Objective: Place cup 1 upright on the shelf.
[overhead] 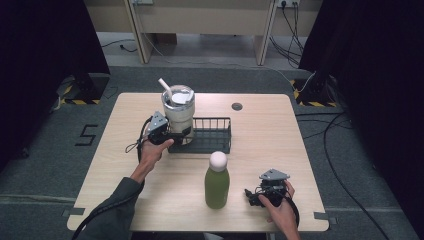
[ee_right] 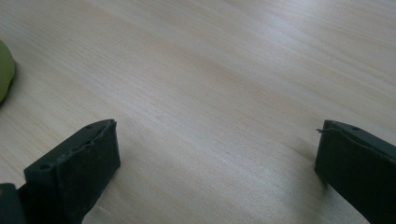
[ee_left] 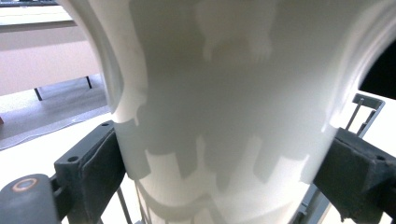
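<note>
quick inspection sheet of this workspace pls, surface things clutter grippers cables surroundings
surface: light wooden table, round grommet near the far edge
job's things: white tumbler with lid and straw, standing at the left end of the black wire basket
clutter: green bottle with white cap, upright near the front
grippers: left gripper shut on the tumbler's lower body; right gripper open, low over bare wood
cables: several on the floor at right
surroundings: grey carpet, black curtains both sides

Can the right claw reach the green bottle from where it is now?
Probably yes. The right claw is open, holds nothing, and sits just beside the green bottle on the table; bare wood lies between them.
</note>
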The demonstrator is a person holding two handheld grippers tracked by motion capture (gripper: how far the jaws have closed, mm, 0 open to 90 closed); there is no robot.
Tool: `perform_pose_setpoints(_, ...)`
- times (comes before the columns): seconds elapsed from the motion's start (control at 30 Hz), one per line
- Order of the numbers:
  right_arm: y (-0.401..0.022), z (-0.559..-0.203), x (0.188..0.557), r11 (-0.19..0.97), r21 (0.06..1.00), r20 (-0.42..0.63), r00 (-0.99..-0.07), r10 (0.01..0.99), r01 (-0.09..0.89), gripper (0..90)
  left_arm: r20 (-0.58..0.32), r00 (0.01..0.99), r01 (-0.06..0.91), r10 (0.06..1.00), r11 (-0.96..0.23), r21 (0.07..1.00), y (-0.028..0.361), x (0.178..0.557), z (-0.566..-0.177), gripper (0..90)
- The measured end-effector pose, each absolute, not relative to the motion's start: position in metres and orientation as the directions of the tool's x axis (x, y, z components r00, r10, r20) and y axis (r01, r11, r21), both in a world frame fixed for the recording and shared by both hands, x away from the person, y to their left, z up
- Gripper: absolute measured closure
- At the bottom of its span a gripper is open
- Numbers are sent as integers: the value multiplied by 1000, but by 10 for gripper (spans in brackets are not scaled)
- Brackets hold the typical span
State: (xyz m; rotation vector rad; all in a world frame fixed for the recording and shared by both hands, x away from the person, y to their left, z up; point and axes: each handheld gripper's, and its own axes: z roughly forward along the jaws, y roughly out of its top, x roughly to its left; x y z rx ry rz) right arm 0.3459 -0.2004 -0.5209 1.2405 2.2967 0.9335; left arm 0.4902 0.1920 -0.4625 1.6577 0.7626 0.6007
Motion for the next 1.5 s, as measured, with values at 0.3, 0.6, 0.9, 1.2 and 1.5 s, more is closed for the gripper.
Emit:
perform_pose_setpoints(0.3, -200, -521, 346, 393, 700, -7, -545, 839, 596, 2, -16, 655, 174, 755, -131, 976, 195, 486, -462, 106)
perform_pose_setpoints(0.6, -200, -521, 346, 393, 701, -8, -545, 838, 595, 2, -41, 657, 192, 753, -115, 975, 202, 479, -461, 123)
perform_pose_setpoints(0.9, -200, -521, 346, 393, 703, -8, -545, 838, 593, 2, -41, 665, 194, 746, -119, 974, 208, 470, -459, 144)
perform_pose_setpoints(1.2, -200, -521, 346, 391, 702, -6, -544, 839, 595, 2, -64, 676, 206, 734, -105, 973, 213, 461, -455, 145)
perform_pose_setpoints(1.5, -200, -521, 346, 389, 701, -5, -542, 840, 597, 2, -70, 680, 213, 730, -105, 971, 218, 452, -452, 145)
